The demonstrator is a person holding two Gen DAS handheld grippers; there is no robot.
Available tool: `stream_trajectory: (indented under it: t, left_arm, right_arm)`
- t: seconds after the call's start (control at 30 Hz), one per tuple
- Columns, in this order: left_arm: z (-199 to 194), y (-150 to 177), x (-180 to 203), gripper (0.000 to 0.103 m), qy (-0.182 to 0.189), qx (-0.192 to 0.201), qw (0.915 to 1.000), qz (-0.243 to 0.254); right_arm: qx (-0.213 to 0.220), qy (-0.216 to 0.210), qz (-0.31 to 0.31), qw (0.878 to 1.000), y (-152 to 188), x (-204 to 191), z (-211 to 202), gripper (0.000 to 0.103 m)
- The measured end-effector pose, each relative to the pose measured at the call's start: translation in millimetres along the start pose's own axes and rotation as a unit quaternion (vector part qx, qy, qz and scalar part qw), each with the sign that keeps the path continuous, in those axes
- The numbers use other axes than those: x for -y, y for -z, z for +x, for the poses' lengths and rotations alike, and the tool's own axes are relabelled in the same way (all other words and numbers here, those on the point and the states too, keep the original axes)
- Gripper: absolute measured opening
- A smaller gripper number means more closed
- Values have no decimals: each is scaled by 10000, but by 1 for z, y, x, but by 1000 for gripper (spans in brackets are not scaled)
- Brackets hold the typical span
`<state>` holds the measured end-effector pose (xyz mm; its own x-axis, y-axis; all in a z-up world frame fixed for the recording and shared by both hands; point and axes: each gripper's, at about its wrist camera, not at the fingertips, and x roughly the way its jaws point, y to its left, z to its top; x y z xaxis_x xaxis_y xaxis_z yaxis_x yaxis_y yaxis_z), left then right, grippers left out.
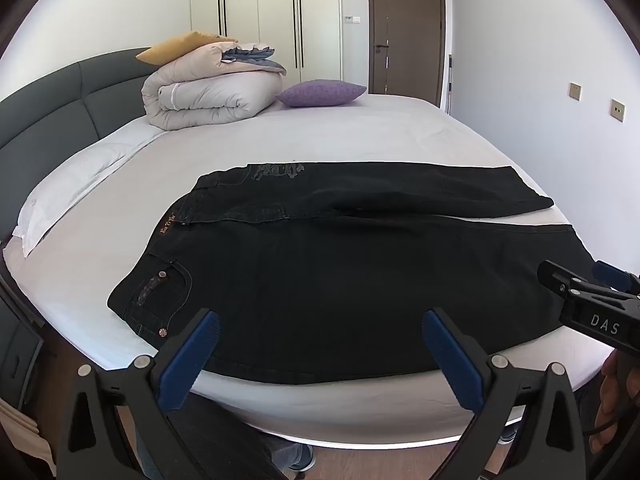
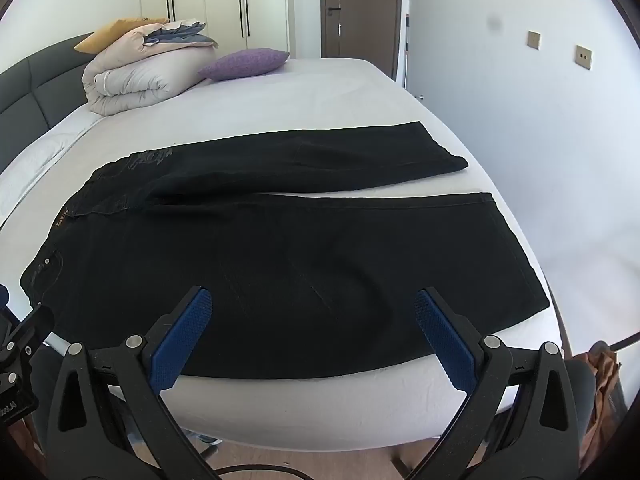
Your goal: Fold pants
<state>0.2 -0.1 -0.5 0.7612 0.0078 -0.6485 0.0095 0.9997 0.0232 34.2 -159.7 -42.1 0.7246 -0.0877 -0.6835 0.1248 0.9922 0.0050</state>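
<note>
White-walled bedroom: bed (image 1: 400, 136), brown door (image 1: 406, 28), white wardrobe (image 1: 264, 12).

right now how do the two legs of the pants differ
The near leg lies flat along the bed's front edge, and its hem reaches further right. The far leg angles away from it, leaving a wedge of sheet between them that widens toward the hems, and its hem stops shorter. Both are black denim, spread out unfolded and joined at the waistband.
</note>
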Motion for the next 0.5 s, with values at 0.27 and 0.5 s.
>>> stream_trajectory:
  t: [0.27, 0.5]
  left_arm:
    - [0, 0, 0, 103, 2, -9, 10000, -2]
    - [0, 0, 0, 103, 4, -14, 10000, -5]
  right_arm:
    - [-34, -7, 9, 10000, 1, 2, 1, 103]
    - [-42, 4, -4, 10000, 3, -4, 2, 103]
